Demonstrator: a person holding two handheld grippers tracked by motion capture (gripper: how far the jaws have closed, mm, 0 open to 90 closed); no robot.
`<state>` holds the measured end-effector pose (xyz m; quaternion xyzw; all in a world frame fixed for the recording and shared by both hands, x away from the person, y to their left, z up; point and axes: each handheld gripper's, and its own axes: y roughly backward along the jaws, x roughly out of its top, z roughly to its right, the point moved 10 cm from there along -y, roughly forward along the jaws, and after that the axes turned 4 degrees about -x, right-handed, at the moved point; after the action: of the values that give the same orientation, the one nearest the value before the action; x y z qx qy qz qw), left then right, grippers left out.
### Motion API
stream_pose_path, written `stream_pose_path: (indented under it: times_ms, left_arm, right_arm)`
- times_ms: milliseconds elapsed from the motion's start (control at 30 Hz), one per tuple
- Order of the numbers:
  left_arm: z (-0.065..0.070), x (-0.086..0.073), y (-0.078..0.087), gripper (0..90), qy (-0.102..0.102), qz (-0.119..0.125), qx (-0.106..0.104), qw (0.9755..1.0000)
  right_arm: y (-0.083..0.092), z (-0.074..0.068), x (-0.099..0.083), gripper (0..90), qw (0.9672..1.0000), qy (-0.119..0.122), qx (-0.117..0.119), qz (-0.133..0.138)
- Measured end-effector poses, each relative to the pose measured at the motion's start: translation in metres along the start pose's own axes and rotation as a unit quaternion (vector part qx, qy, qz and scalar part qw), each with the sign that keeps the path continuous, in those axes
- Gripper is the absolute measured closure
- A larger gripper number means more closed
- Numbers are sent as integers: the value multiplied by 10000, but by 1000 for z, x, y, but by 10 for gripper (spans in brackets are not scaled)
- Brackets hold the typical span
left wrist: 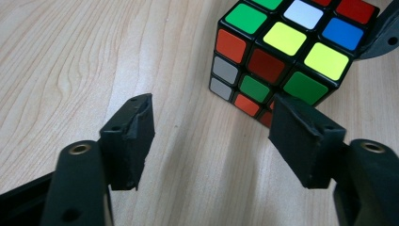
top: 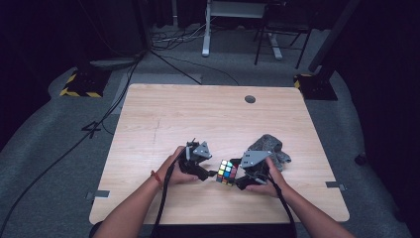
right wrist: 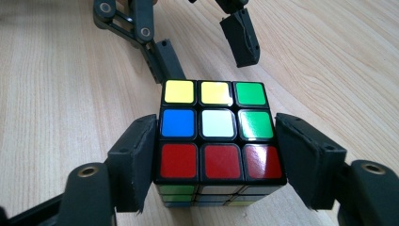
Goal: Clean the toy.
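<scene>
A scrambled Rubik's cube (top: pixel 227 172) stands on the wooden table (top: pixel 198 114), near its front edge. My right gripper (top: pixel 238 180) comes at it from the right. In the right gripper view its two pads press on opposite sides of the cube (right wrist: pixel 216 125), whose top shows a red row nearest the camera. My left gripper (top: pixel 210 173) sits just left of the cube with its jaws apart. In the left gripper view nothing lies between the pads (left wrist: pixel 136 136), and the cube (left wrist: pixel 282 42) stands just beyond the right pad. The left gripper's fingers (right wrist: pixel 241 40) reach in past the cube.
A crumpled grey cloth (top: pixel 270 146) lies behind my right hand. A round cable hole (top: pixel 250 99) sits near the table's far edge. Bare wood spreads to the left and behind the cube. Cables and furniture legs lie on the floor beyond the table.
</scene>
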<state>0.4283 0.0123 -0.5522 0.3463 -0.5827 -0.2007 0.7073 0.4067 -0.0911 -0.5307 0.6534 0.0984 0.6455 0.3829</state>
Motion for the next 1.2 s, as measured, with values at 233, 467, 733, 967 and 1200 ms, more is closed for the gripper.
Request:
stream_pose_path:
  times_ms: [233,467,733,967,1200]
  left_arm:
    - [11,3,5,200,-371,11,-160,9992]
    - [25,15,-4,160,-510,134,-385,9979]
    - [35,30,-20,160,-688,193,-497,9962]
    - [33,31,-29,200,-733,110,-524,9959]
    - [34,32,-31,326,-847,161,-559,9947]
  right_arm:
    - [9,-1,0,284,10000,12,58,43]
    - [29,1,-1,259,9997,-47,134,185]
    - [66,37,-12,270,9981,-276,-434,326]
    - [86,89,-43,277,9883,-637,-1379,98]
    - [84,120,-76,268,9769,-1170,-1751,-371]
